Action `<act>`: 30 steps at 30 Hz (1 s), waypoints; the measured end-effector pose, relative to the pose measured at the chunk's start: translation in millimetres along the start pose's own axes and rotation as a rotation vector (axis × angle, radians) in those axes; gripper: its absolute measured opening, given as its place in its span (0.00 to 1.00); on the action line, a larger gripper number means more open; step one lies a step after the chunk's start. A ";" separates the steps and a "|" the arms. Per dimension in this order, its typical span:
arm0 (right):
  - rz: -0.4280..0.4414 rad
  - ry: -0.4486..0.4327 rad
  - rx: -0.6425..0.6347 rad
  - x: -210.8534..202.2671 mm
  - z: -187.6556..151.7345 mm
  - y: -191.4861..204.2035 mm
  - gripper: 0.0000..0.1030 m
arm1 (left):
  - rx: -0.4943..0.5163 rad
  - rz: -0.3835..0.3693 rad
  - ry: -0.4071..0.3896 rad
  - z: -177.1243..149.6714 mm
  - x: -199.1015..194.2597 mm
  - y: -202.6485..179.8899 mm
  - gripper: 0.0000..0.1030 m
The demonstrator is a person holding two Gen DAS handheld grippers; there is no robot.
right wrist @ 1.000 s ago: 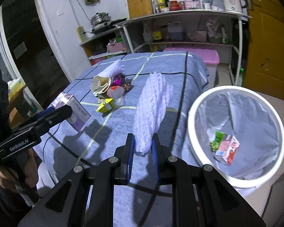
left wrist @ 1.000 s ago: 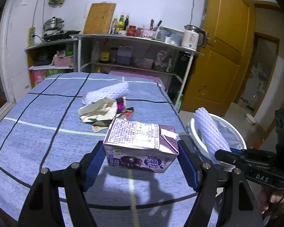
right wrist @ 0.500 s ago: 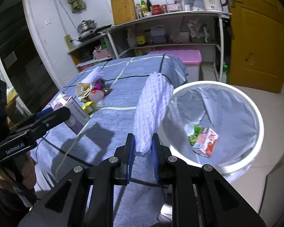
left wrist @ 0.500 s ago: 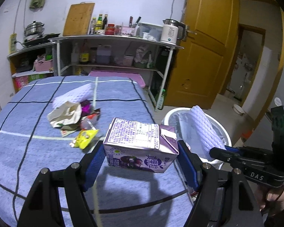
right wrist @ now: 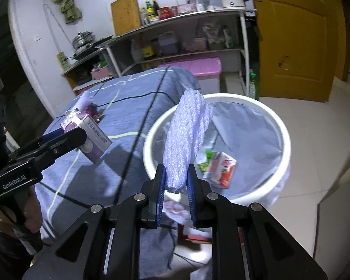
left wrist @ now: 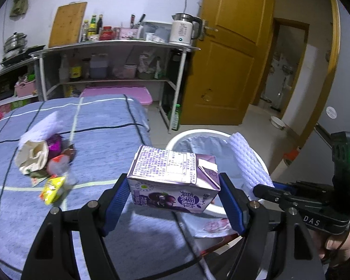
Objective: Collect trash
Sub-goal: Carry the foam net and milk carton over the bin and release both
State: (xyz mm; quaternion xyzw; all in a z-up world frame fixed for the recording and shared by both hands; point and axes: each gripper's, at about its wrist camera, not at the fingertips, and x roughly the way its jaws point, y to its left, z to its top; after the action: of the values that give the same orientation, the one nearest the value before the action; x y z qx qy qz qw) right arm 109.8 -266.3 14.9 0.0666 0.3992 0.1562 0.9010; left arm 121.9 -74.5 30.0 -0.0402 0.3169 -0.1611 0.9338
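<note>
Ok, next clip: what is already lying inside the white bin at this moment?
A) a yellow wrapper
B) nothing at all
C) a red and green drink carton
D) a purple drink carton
C: the right wrist view shows a red and green drink carton lying on the liner inside the white bin, while the purple carton is clamped in the left gripper.

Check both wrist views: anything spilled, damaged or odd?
Nothing spilled. The purple carton in the left gripper has a dented, folded corner. Crumpled wrappers lie heaped on the blue cloth; expected trash.
</note>
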 end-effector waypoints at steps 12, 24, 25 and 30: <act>-0.051 0.030 0.057 10.6 0.5 -36.1 0.18 | 0.046 -0.070 0.050 6.8 41.1 -27.4 0.74; -0.079 0.075 0.086 27.1 0.4 -59.2 0.19 | 0.080 -0.111 0.108 7.4 76.0 -40.6 0.75; -0.081 0.078 0.089 27.7 0.3 -60.2 0.19 | 0.081 -0.113 0.113 7.6 77.9 -40.5 0.75; -0.091 0.084 0.095 29.7 0.8 -62.8 0.23 | 0.074 -0.116 0.135 4.3 84.9 -39.6 0.75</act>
State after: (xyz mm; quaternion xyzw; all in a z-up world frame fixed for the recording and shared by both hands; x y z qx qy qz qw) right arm 143.5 -315.6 -20.6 0.0845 0.4463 0.0983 0.8854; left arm 177.0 -139.7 -8.7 -0.0133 0.3700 -0.2290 0.9003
